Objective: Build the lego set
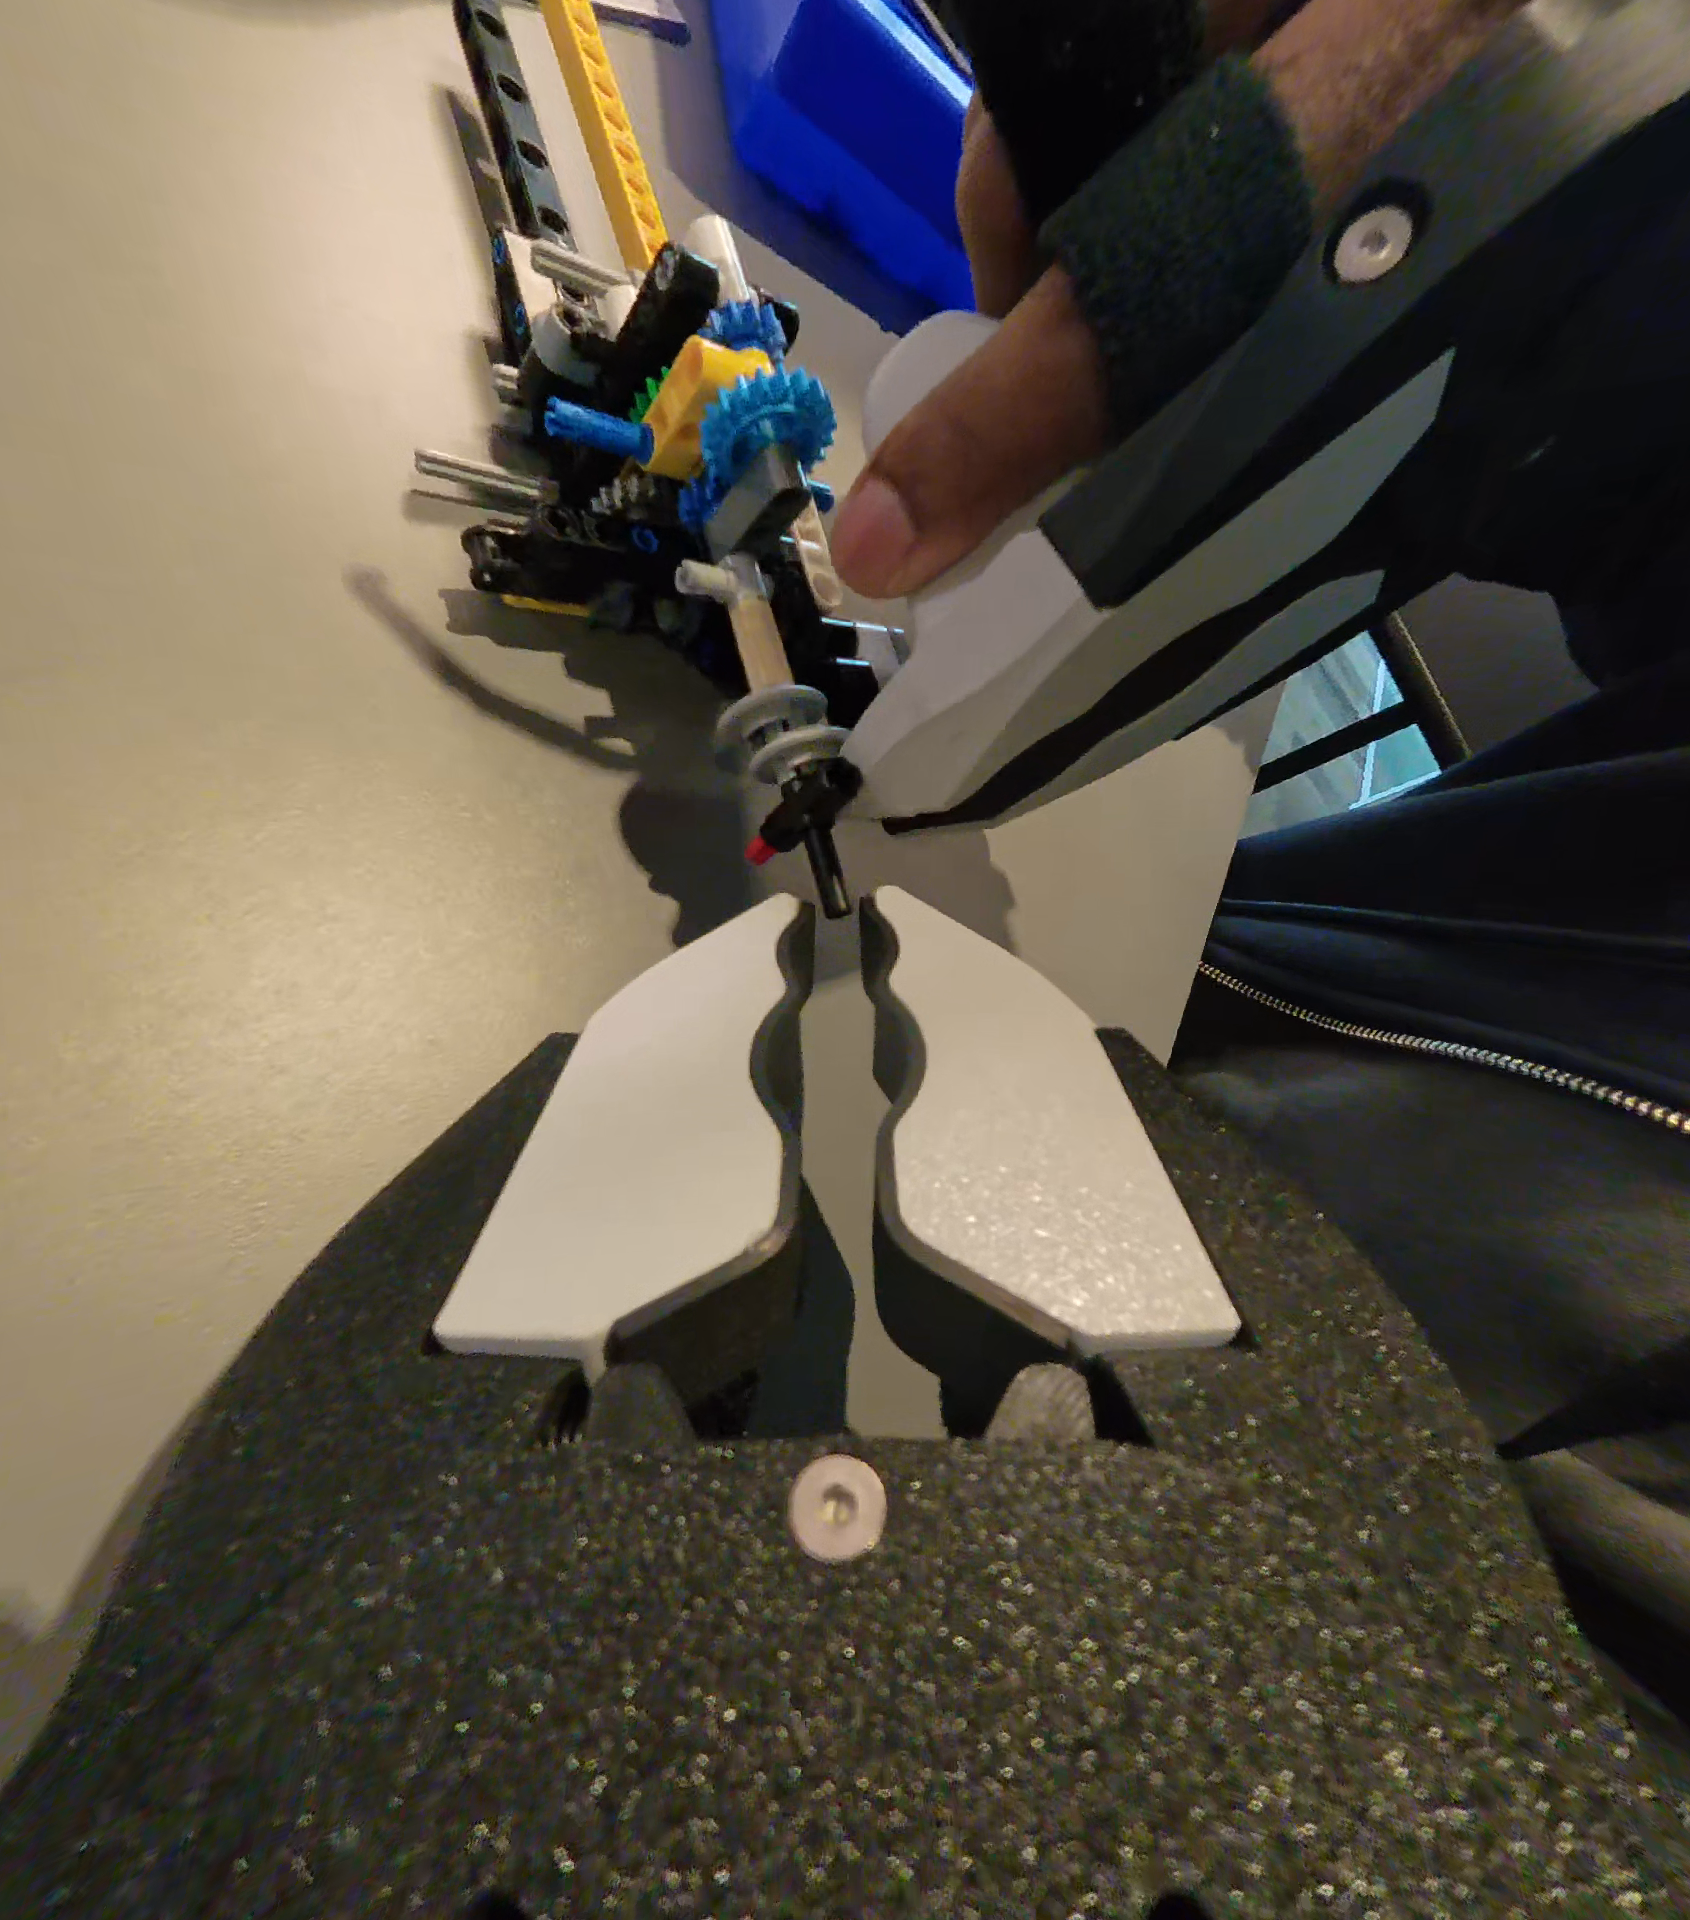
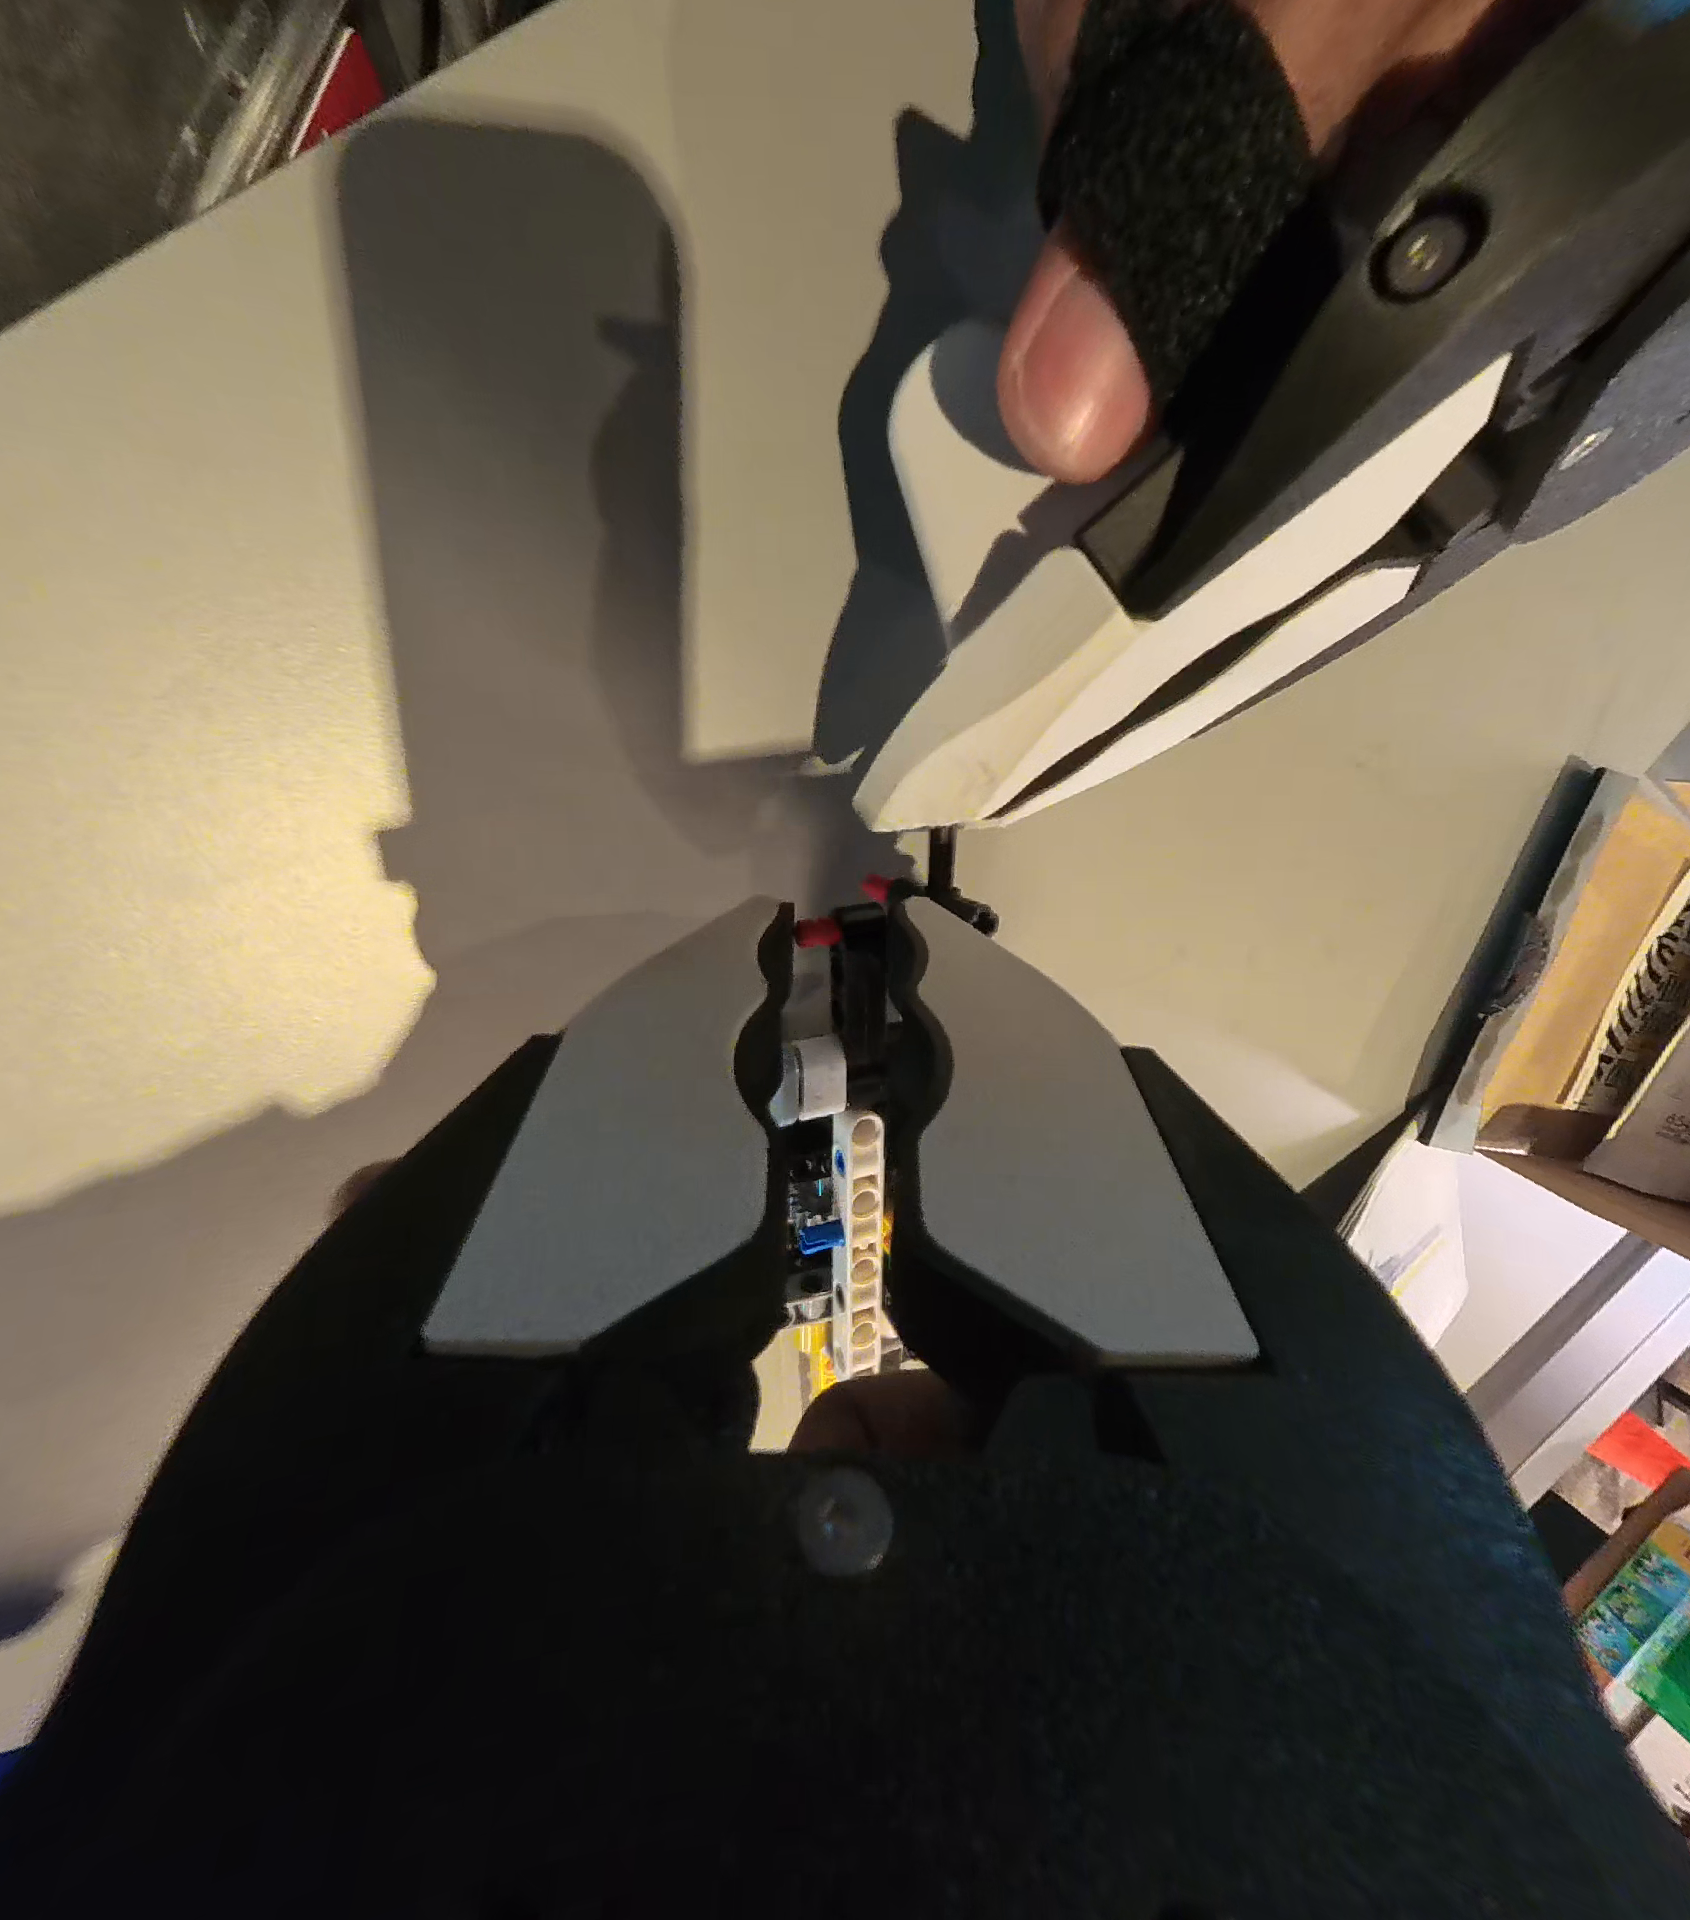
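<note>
The partly built lego model (image 1: 716,457) has blue gears, a yellow piece, black beams and a tan axle, and is held tilted above the white table (image 1: 145,727). My right gripper (image 1: 872,810) is shut on its near end; in the right wrist view its fingers (image 2: 846,914) clamp the model's black and white beams (image 2: 862,1174). My left gripper (image 1: 833,909) is shut on a thin black pin (image 1: 820,857) that sticks out of the model's end beside a red axle tip (image 1: 758,850). In the right wrist view the left gripper (image 2: 888,816) holds this pin (image 2: 943,857).
A blue bin (image 1: 851,156), a long yellow beam (image 1: 607,114) and a black beam (image 1: 508,114) lie on the far side of the table. A person's dark zipped jacket (image 1: 1495,987) is at the right. A cardboard box (image 2: 1651,987) and shelves stand beyond the table edge. Less than 4 cm separates the two grippers' tips.
</note>
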`<action>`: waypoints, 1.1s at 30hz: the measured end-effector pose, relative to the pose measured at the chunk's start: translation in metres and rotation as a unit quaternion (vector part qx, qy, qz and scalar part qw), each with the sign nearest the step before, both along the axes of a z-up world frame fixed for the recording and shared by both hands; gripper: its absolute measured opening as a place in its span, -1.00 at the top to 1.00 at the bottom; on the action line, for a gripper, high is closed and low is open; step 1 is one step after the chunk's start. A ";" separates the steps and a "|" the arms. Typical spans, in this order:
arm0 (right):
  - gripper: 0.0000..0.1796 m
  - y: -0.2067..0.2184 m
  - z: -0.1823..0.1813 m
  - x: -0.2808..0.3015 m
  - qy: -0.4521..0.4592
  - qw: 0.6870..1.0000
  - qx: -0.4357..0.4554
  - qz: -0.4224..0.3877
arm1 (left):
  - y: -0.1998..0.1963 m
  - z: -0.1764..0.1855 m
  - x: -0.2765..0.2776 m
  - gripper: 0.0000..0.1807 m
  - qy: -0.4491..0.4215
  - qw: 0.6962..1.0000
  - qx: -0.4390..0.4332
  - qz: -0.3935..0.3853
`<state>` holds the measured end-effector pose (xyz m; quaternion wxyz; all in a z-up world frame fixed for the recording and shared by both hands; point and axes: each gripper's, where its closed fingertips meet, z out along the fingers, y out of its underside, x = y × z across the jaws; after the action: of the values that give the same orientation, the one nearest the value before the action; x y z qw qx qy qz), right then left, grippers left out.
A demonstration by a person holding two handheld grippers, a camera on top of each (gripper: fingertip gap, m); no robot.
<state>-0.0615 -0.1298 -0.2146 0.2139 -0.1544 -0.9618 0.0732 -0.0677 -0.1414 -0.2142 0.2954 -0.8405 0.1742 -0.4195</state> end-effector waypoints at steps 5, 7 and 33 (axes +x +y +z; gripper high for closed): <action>0.82 0.000 0.000 0.000 0.000 1.000 -0.008 -0.004 | 0.002 0.001 0.001 0.92 0.002 1.000 0.005 0.005; 0.81 -0.001 -0.001 0.000 0.000 1.000 -0.011 -0.007 | 0.003 0.001 0.001 0.94 0.003 1.000 0.007 0.005; 0.82 -0.002 0.002 0.000 -0.031 0.997 -0.059 -0.027 | 0.003 0.002 0.002 0.95 0.013 1.000 0.023 -0.004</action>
<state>-0.0613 -0.1318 -0.2130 0.1764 -0.1946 -0.9575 0.1191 -0.0661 -0.1386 -0.2124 0.3109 -0.8383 0.1910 -0.4052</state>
